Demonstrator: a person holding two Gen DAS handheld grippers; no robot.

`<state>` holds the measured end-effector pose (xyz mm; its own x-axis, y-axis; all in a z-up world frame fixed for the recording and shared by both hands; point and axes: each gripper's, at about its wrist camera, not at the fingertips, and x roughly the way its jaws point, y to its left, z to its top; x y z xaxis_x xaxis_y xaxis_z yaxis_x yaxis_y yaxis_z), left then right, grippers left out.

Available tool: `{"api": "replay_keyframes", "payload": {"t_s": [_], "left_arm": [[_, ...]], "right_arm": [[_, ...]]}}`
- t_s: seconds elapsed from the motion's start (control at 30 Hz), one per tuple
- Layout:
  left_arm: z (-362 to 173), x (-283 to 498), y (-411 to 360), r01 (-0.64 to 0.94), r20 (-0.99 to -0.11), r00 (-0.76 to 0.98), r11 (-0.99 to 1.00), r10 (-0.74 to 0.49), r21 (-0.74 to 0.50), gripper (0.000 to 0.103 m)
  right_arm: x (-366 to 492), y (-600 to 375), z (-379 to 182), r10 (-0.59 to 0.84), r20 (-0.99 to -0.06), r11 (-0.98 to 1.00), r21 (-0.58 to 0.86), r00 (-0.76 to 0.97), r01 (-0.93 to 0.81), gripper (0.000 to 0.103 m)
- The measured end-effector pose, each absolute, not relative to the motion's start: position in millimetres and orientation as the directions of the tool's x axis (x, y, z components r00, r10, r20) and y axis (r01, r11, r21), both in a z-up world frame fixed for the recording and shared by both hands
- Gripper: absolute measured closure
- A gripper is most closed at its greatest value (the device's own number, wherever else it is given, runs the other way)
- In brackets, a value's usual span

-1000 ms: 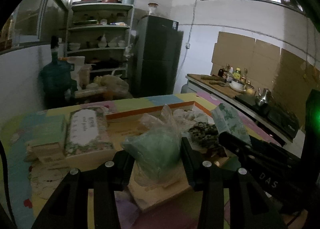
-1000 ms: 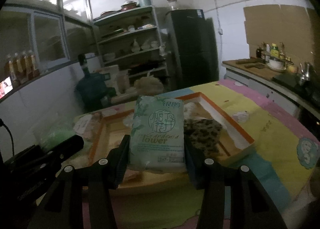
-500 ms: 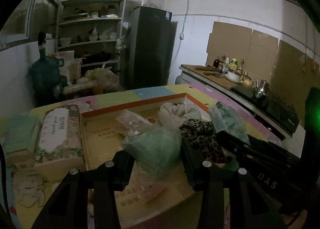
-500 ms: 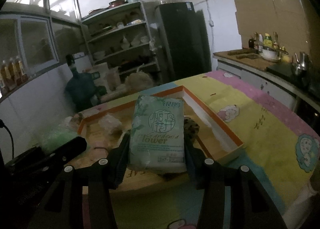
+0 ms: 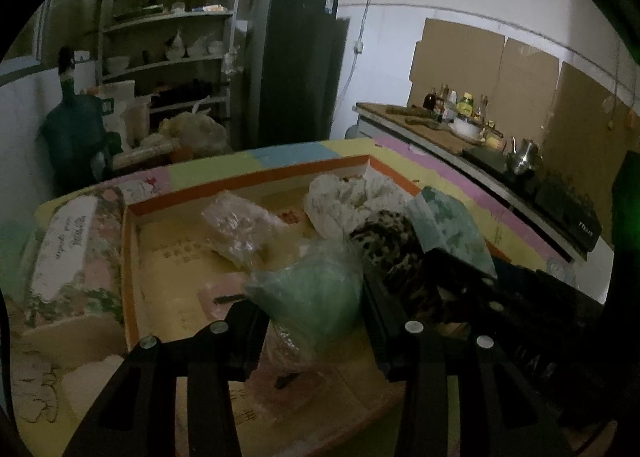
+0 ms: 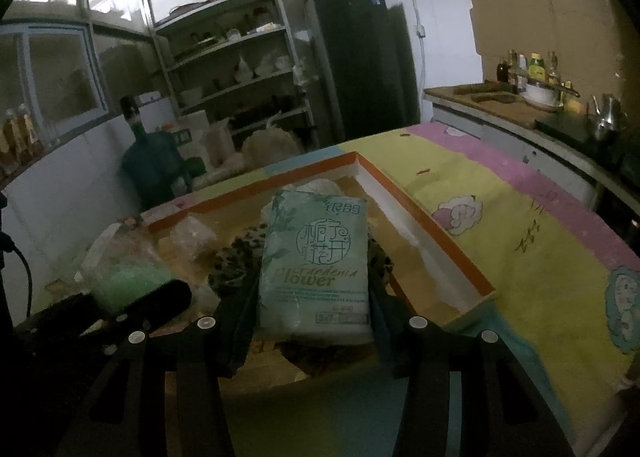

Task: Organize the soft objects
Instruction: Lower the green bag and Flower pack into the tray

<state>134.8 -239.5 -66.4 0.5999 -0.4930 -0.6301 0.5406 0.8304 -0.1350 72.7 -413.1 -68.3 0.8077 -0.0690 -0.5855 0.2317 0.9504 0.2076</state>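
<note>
**Both grippers hold soft packs over the orange-edged box**

The left gripper (image 5: pixel 310 321) is closed partly on a clear plastic bag with green filling (image 5: pixel 308 297). Its two fingers press the bag from both sides, and the bag bulges up between them. The bag hangs above the near part of the shallow cardboard box with the orange rim (image 5: pixel 248 181).

The right gripper (image 6: pixel 312 321) is closed on a pale green tissue pack (image 6: pixel 316 265) with the printed words "Gardenia Flower". The pack stands upright between the fingers, with its printed face toward the camera. It is over the near edge of the same box (image 6: pixel 404 201).

Inside the box lie a leopard-print cloth (image 5: pixel 384 233), a white crumpled bag (image 5: pixel 344 197) behind it, and a clear wrapped bundle (image 5: pixel 236 229) to the left. A floral tissue box (image 5: pixel 76 253) sits outside the box, just beside its left wall. The box rests on a table with a colourful cartoon cover (image 6: pixel 520 241).
</note>
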Motion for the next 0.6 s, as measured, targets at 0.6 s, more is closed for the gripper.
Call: {"api": "replay_keyframes", "payload": {"t_s": [0.6], "left_arm": [[-79,145,-244,0.536,-0.664,0.554,0.826,-0.502,-0.177,0.055]], "right_arm": [[83,-421,-77,-0.059,-0.607,0.947,0.219,0.792,0.237,0.045]]}}
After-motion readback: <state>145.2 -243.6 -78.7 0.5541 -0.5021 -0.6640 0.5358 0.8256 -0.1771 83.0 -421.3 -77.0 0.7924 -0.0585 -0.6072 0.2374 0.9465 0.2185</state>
